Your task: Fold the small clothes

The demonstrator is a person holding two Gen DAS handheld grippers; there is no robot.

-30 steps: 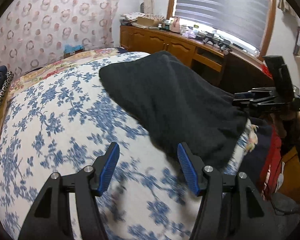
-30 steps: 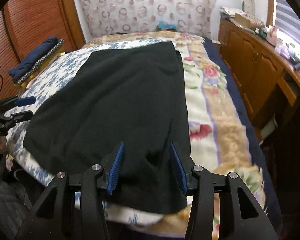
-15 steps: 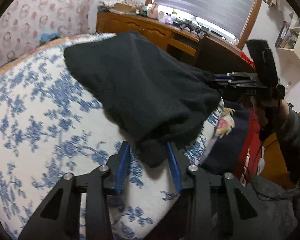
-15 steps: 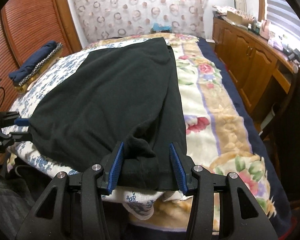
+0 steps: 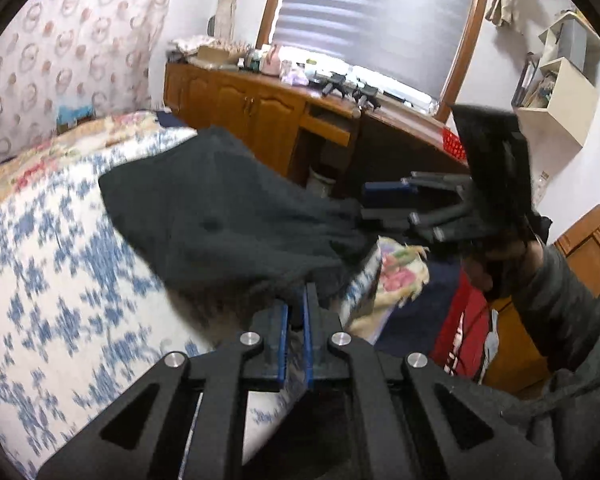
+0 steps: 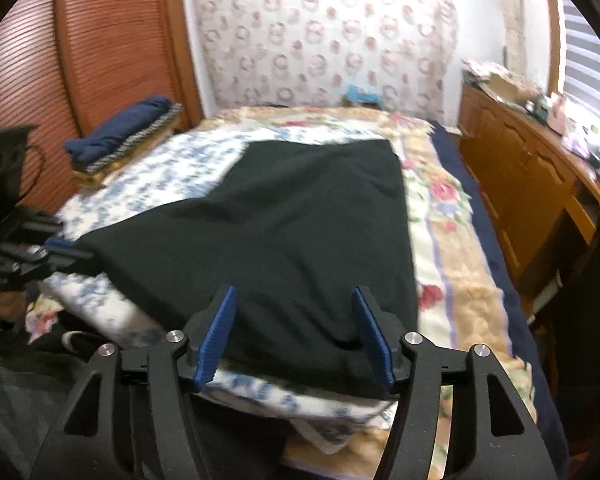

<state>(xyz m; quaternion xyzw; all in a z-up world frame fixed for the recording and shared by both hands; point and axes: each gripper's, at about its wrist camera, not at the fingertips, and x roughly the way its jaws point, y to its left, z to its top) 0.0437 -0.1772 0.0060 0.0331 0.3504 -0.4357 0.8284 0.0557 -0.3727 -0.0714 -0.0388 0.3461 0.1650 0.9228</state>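
Bedroom scene, bed (image 6: 452, 280) with a blue-floral sheet (image 5: 40, 280) over a flowered blanket fills both views. Left hand-held gripper (image 5: 296, 312) sits low at the bed's near edge, blue pads nearly together, clamped on the near corner of the black garment (image 5: 228, 220); cloth bunches up right at the fingertips. Right hand-held gripper (image 6: 296, 320) sits at the foot edge of the bed, jaws spread wide, pads straddling the garment's near hem without pinching it, so released. From the left wrist view the right hand-held gripper shows side-on past the garment's far corner, held by a hand in a dark sleeve; frame is blurred, contact with cloth cannot be told there. Garment lies mostly flat across the bed, roughly rectangular, near-left corner pulled out toward the left hand-held gripper, a few soft wrinkles across the middle, far edge straight. Beyond it, folded navy clothes (image 6: 120, 136) stacked at the bed's far left side. Wooden cabinets (image 6: 520, 168) with a cluttered counter top run along the right wall under a window with blinds (image 5: 372, 20). Patterned curtain (image 6: 328, 32) at the far end.
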